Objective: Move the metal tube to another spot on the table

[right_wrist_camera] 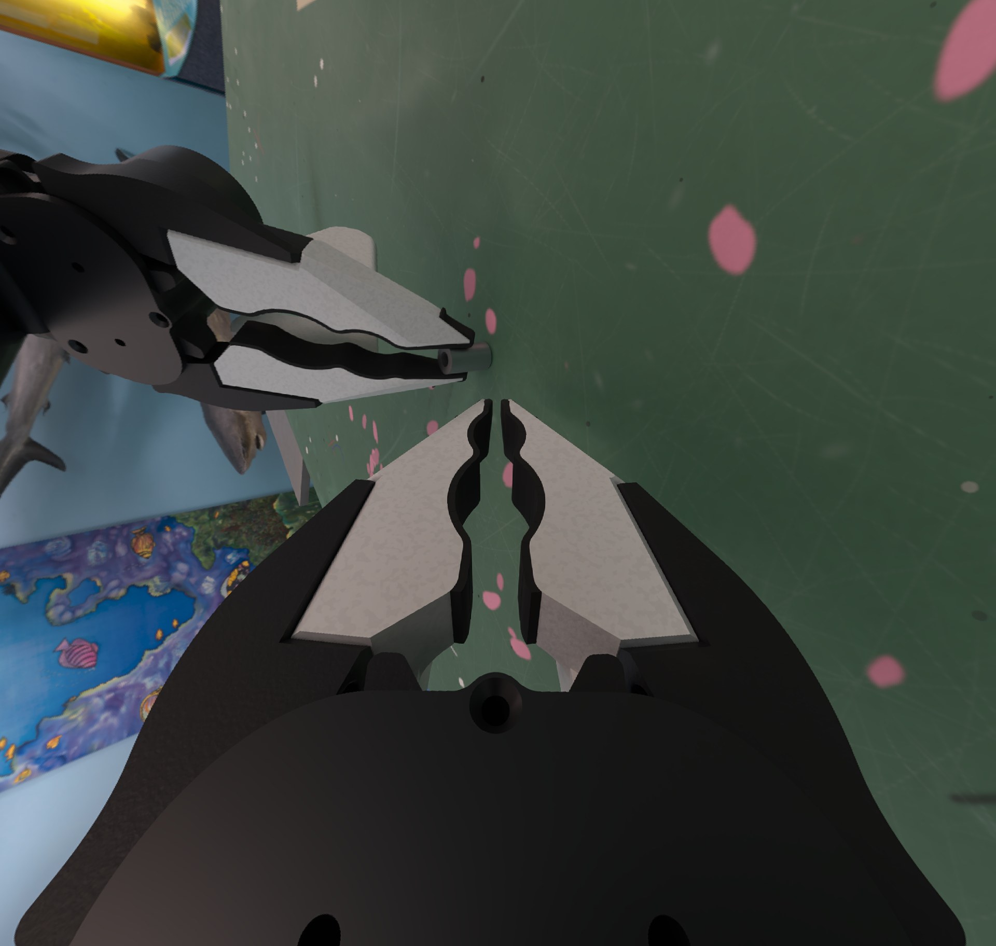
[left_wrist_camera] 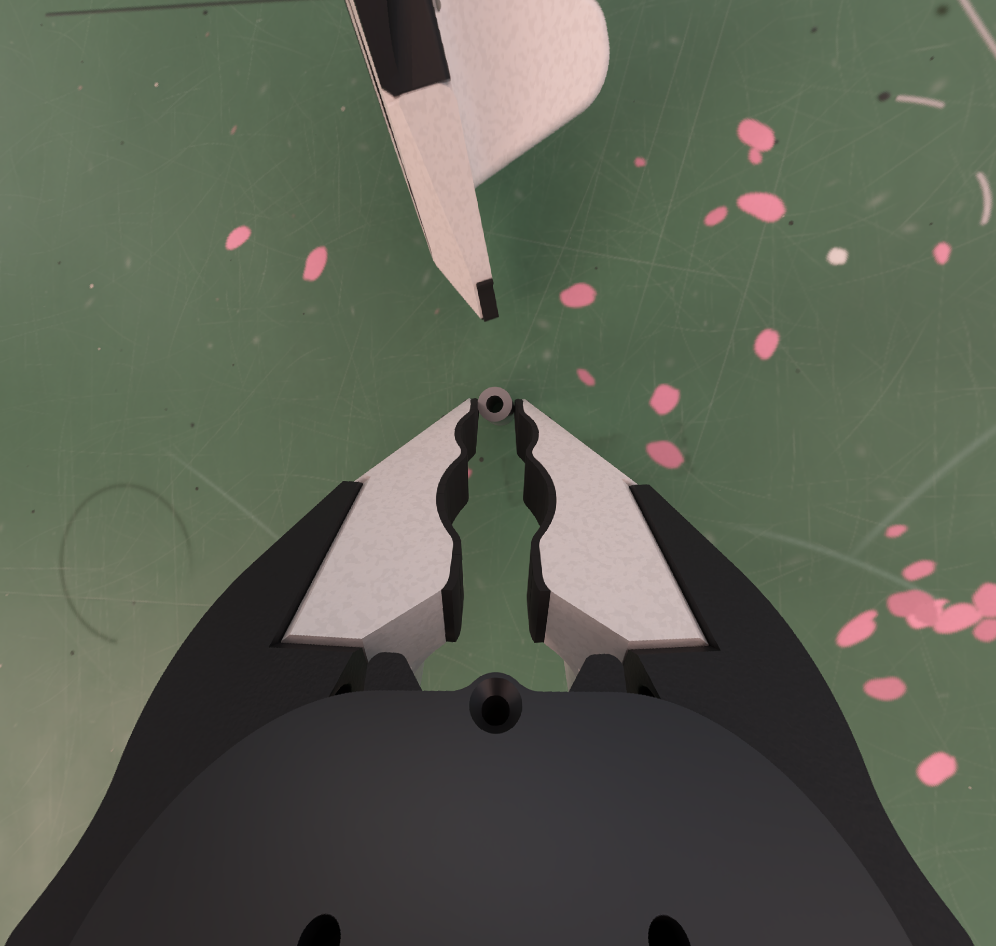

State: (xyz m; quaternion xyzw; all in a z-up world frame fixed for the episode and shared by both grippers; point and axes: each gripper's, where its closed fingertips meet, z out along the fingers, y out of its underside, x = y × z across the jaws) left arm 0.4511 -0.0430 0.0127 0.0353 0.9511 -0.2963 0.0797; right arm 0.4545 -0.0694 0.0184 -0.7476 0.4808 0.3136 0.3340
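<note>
while the left tongs pinch the metal tube upright on the green desk — the right tongs stand nearly pressed together, holding nothing.

Table: green top, heavily scratched, fine pale scuffs crossing in all directions. Dark specks scattered over it. Pink blotches strewn mostly right of centre in the left wrist view, densest in a cluster at the right edge; two more lie left of centre. One small white spot to the far right. Faint dark arc marked on the near left. Thin dark straight line across the far left. Metal tube stands upright on the surface, open end up, among the blotches near centre.
</note>
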